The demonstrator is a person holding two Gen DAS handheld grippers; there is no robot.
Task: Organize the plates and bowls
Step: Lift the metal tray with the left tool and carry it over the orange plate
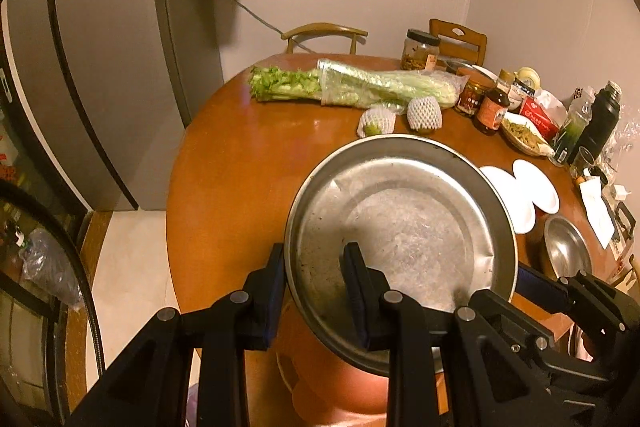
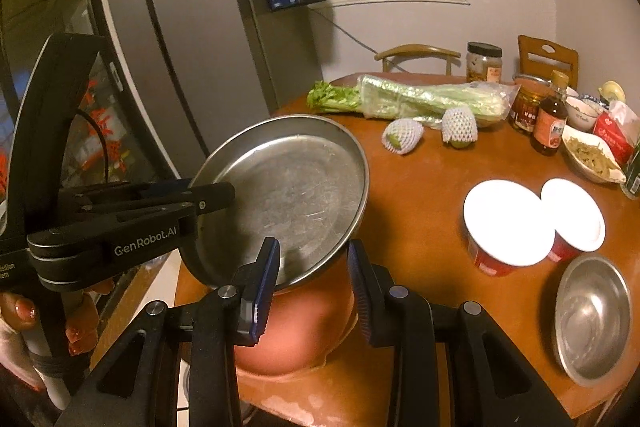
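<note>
Left tongs [image 1: 316,291] pinch the steel pan [image 1: 400,227] rim at 7 o'clock. Right tongs [image 2: 314,275] pinch the opposite rim. Stiff, light, slick metal; rim grips suit.

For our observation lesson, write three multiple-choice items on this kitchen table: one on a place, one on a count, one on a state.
1. The celery lies: A on the floor; B on the table's far side; C on a chair.
2. Red cups with white tops: A two; B four; C none.
3. The big metal plate is: A flat on the table; B upside down; C clamped in the left hand-held gripper.
B, it lies beyond the netted fruit; A, two stand side by side; C, it pinches the rim.
</note>
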